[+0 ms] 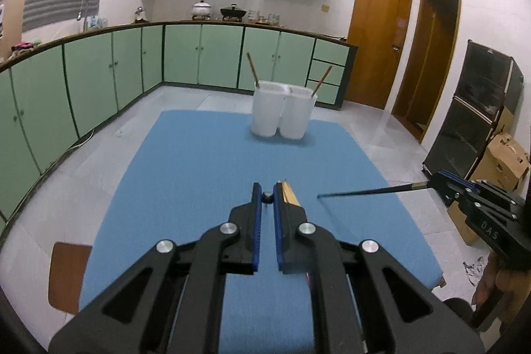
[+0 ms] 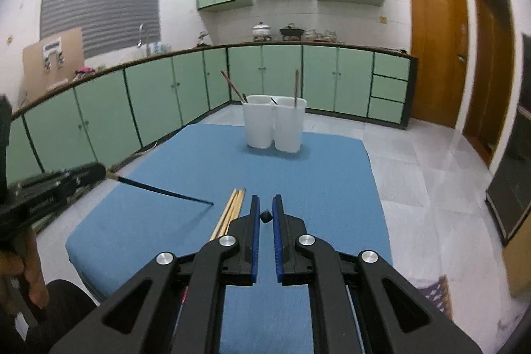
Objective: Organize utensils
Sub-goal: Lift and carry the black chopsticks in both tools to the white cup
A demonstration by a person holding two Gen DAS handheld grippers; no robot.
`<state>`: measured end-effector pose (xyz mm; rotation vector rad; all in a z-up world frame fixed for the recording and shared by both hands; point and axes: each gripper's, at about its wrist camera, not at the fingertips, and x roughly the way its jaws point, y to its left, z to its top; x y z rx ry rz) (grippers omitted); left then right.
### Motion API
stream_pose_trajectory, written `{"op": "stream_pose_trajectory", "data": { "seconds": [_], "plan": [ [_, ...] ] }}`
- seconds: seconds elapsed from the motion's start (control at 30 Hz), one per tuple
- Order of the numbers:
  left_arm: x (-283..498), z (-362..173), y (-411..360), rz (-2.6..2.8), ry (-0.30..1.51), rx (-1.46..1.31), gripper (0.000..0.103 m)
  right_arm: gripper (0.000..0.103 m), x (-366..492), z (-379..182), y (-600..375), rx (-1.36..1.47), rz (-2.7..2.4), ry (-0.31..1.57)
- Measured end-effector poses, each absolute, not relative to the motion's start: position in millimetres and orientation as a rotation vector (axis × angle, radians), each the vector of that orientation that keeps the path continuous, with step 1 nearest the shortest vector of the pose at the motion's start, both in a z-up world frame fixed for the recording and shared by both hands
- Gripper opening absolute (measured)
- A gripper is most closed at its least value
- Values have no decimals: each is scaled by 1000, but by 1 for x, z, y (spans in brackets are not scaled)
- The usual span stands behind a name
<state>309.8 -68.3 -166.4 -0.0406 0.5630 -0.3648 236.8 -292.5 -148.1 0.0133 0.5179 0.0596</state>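
Note:
My left gripper [image 1: 267,188] is shut on a black chopstick [image 1: 267,197] that I see end-on between its blue pads. From the right wrist view the same left gripper [image 2: 101,173] shows at the left, its black chopstick [image 2: 162,190] slanting out over the cloth. My right gripper [image 2: 264,202] is shut on a second black chopstick [image 2: 264,216], also end-on. The left wrist view has this right gripper [image 1: 431,183] at the right, its chopstick [image 1: 365,191] pointing left. Pale wooden chopsticks [image 2: 232,209] lie on the cloth between the grippers. A white two-compartment holder [image 1: 282,116] [image 2: 273,130] stands at the far end with brown chopsticks upright in it.
A blue cloth [image 1: 199,161] covers the table. A brown chair seat [image 1: 68,274] sits off its near left corner. Cardboard boxes [image 1: 504,161] and a black cabinet [image 1: 474,108] stand at the right. Green floor cabinets [image 2: 159,88] line the far wall. A person's hand [image 2: 31,274] holds the left gripper's handle.

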Motion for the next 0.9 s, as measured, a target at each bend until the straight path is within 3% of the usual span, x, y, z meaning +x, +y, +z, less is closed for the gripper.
{"op": "stream_pose_trajectory", "data": {
  "seconds": [0.47, 0.9],
  "plan": [
    [375, -120, -78, -444, 572, 13, 6, 7, 333, -86, -302, -7, 171, 659],
    [444, -49, -112, -472, 488, 85, 6, 7, 402, -11, -301, -62, 183, 658]
  ]
}}
